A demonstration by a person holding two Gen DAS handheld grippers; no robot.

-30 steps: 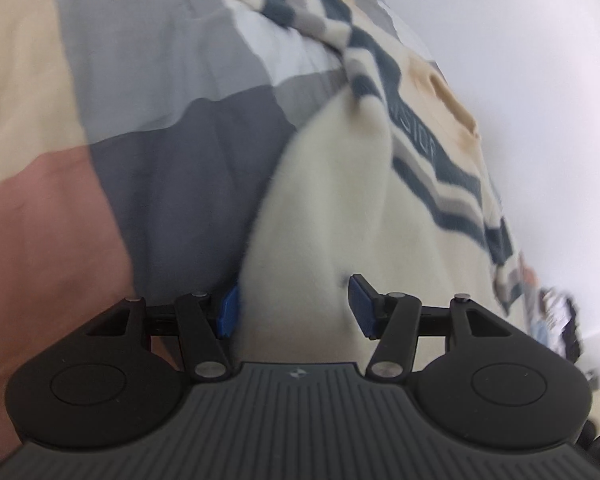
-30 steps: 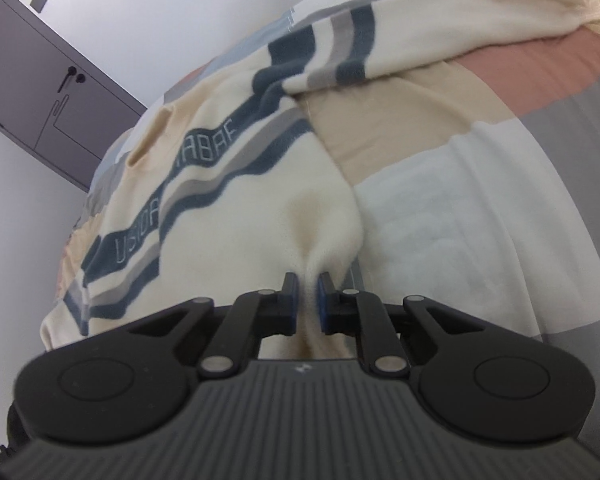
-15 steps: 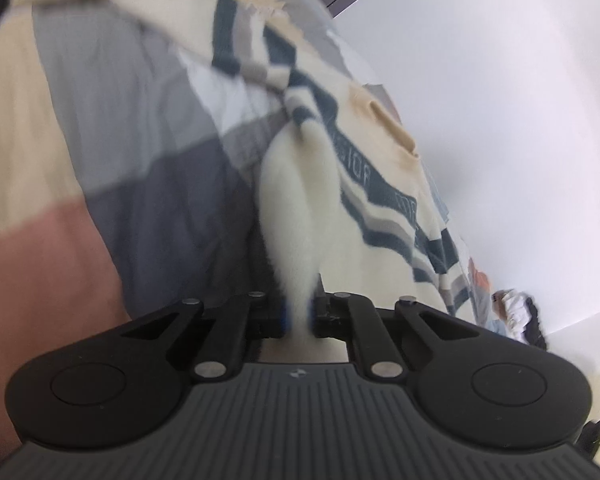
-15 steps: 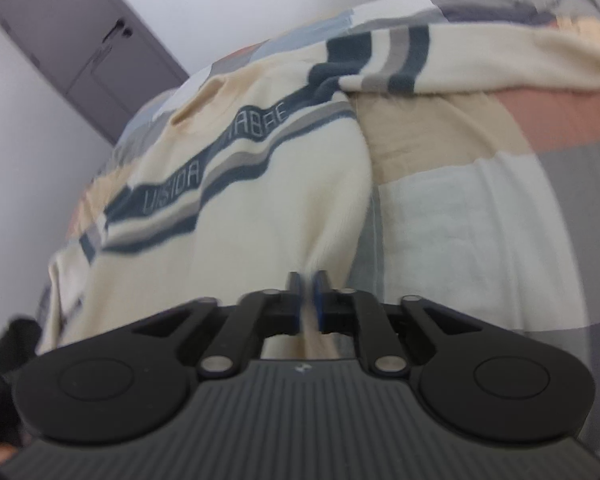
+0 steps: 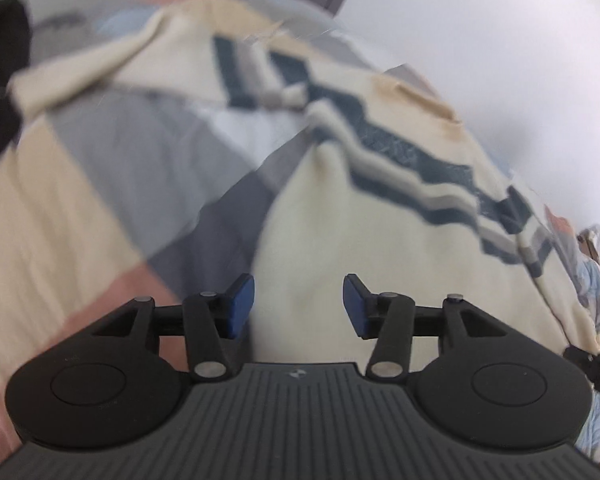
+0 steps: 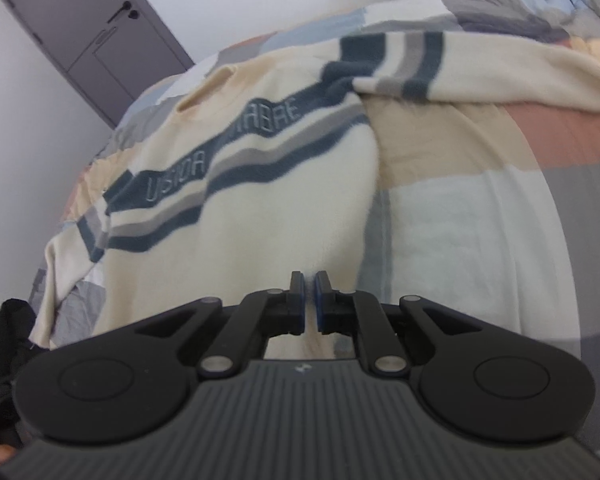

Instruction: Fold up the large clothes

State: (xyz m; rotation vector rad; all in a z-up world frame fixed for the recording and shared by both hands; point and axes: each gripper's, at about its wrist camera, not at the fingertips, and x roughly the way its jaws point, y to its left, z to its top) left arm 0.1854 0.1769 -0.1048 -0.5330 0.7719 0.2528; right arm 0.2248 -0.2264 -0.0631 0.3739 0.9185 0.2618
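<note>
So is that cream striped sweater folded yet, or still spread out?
Spread out, not folded. The sweater lies open across the patchwork quilt, chest stripes and lettering fully showing, one sleeve stretched sideways.

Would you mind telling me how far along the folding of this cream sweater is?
Done: the cream sweater lies spread on the patchwork bedcover, no fold visible. In hand: the right hand-held gripper is shut on its hem; the left hand-held gripper is opening, its pads clear of the fabric between them. Left: every fold.
</note>
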